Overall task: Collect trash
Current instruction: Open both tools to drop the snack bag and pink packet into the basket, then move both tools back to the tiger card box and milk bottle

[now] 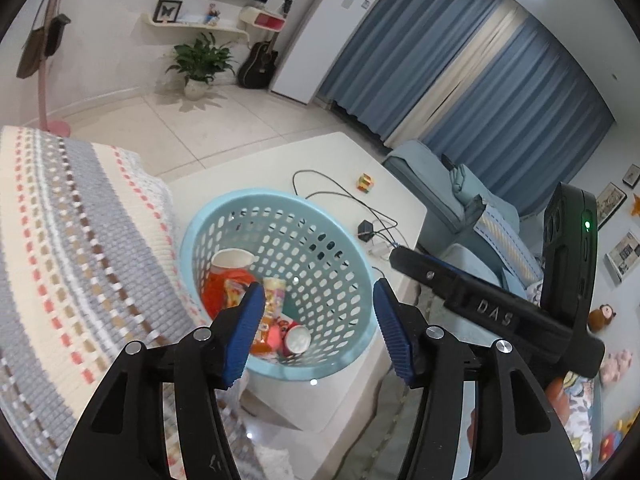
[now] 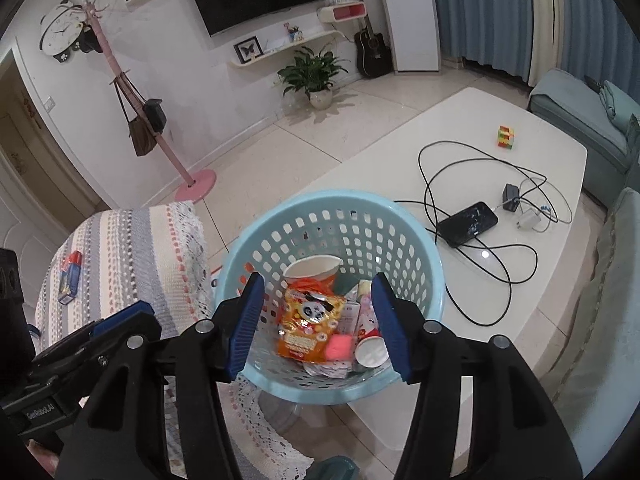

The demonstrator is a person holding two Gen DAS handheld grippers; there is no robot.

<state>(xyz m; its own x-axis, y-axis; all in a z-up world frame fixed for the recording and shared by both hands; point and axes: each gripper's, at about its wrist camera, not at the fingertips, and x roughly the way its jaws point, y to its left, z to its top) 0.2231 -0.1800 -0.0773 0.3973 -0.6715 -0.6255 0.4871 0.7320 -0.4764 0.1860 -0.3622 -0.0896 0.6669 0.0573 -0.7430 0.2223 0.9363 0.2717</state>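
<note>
A light blue perforated basket [image 1: 336, 248] [image 2: 400, 224] stands on the near end of the white table [image 1: 248, 176] [image 2: 460, 128]. It holds an orange paper cup [image 2: 314, 268] [image 1: 232, 264], an orange snack bag with a panda [image 2: 310, 320], a pink piece [image 2: 340, 347], a small red-and-white cup [image 2: 370, 350] [image 1: 298, 338] and other wrappers. My left gripper [image 1: 320, 312] is open and empty above the basket. My right gripper [image 2: 318, 308] is open and empty above the basket. Each gripper's body shows in the other's view.
On the table lie a black phone [image 2: 468, 224], tangled cables [image 2: 480, 168], chargers [image 2: 524, 220] and a colourful cube [image 2: 506, 136] [image 1: 364, 182]. A striped knit-covered seat [image 1: 72, 248] [image 2: 132, 240], with a small box [image 2: 70, 278] on it, is at the left. Sofas [image 2: 580, 120] are at the right.
</note>
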